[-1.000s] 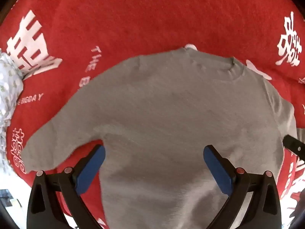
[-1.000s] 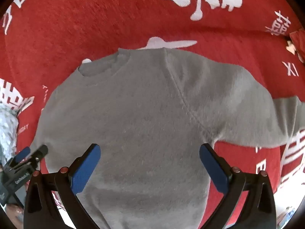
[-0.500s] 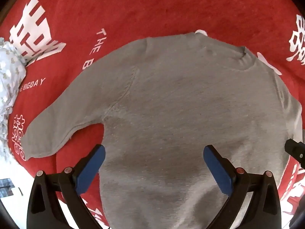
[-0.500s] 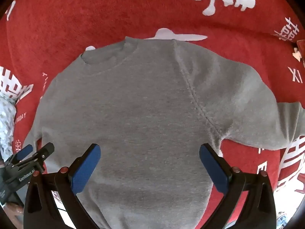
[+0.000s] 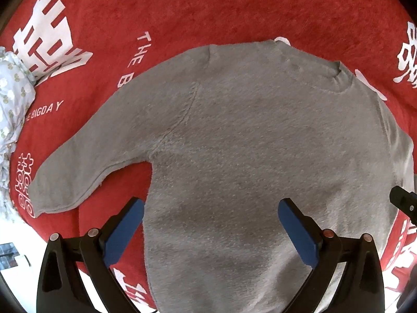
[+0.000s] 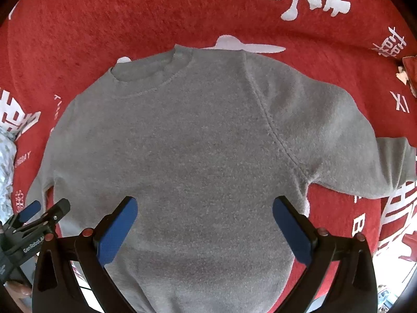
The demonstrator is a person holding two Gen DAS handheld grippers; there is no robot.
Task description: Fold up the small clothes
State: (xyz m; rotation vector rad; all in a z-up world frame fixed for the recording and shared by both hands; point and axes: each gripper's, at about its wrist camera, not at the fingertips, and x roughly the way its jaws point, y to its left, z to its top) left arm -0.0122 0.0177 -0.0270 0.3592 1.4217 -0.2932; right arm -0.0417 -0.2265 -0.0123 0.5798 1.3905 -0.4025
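A small grey sweater (image 5: pixel 247 143) lies flat and spread out on a red cloth (image 5: pixel 208 7), collar away from me, both sleeves out to the sides. It also shows in the right wrist view (image 6: pixel 195 143). My left gripper (image 5: pixel 209 208) is open and empty above the sweater's lower left body. My right gripper (image 6: pixel 204 206) is open and empty above the lower right body. The left sleeve (image 5: pixel 86 161) reaches down left; the right sleeve (image 6: pixel 365 161) reaches right. The left gripper also shows at the left edge of the right wrist view (image 6: pixel 44 214).
The red cloth carries white characters and lettering (image 5: pixel 49 49). A pale flowered fabric (image 5: pixel 13 99) lies at the cloth's left edge. A small red item (image 6: pixel 409 70) sits at the far right. The cloth's near edge shows at the bottom corners.
Both grippers have moved closer over the sweater, which now fills more of each view. Jaws stay wide open. The sweater itself has not moved.
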